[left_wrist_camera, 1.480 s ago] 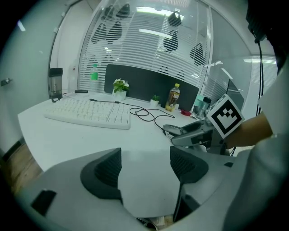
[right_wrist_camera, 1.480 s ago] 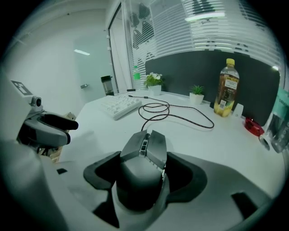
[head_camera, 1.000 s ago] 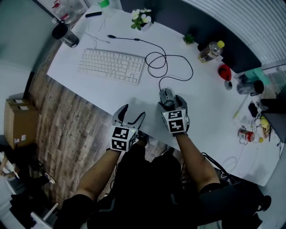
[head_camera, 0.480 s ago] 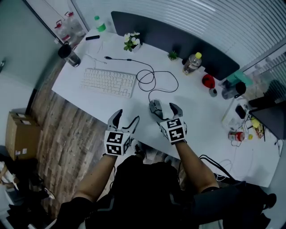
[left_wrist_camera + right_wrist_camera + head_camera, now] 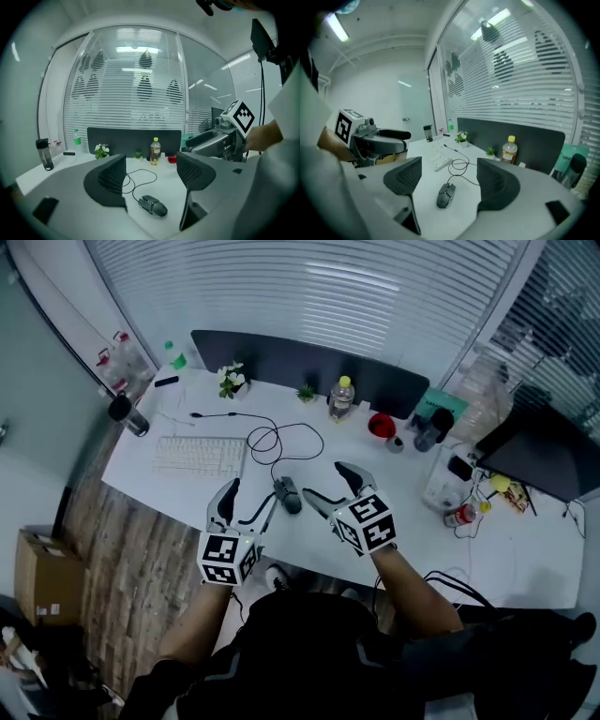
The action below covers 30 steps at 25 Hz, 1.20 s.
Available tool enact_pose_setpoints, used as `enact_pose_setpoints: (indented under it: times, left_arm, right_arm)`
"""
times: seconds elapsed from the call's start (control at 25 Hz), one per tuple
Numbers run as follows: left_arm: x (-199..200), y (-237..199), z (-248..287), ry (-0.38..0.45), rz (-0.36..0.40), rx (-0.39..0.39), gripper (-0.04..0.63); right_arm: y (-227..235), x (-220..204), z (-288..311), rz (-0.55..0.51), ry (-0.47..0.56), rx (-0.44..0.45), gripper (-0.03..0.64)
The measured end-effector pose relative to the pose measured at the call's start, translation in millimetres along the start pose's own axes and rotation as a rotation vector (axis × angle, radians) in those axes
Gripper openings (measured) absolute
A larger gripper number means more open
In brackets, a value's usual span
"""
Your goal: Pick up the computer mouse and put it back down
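One mouse (image 5: 289, 495) lying free on desk (image 5: 469, 554).

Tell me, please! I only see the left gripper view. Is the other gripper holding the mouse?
Observer: No. The right gripper view shows the right gripper with its jaws apart. They have just been closing slightly, with nothing between them. The mouse lies on the desk.
Operator: What else is on the desk that I can't see?
Observer: A white keyboard, left of the mouse in the head view.
Operator: Anything on the floor?
Observer: A cardboard box, left of the desk.
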<state>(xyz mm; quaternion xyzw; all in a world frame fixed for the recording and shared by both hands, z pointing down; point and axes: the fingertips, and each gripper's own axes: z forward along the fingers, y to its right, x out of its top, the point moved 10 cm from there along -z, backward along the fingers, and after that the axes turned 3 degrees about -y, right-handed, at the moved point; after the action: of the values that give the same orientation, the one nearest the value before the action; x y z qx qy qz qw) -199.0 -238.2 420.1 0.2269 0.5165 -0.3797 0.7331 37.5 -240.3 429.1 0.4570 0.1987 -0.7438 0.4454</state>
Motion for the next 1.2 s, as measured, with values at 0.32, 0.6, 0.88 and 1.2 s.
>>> enact_pose_setpoints:
  times: [0.32,0.6,0.88,1.2]
  left_arm:
    - [78,35,-16,0.138,-0.047,-0.050,0.294]
    - [93,55,-21,0.182,-0.042,-0.063,0.084]
    - [114,64,-23,0.180,-0.092,-0.090,0.029]
    - [113,65,-38,0.147,-0.032,-0.005,0.029]
  right_arm:
    - [20,45,-83,0.034,0.164,-0.044,0.314]
    - [31,45,-128,0.104,0.242,-0.062,0.175]
    - [31,51,-151,0.090,0.292,-0.096,0.003]
    - [33,48,-154,0.088,0.275,-0.126,-0.002]
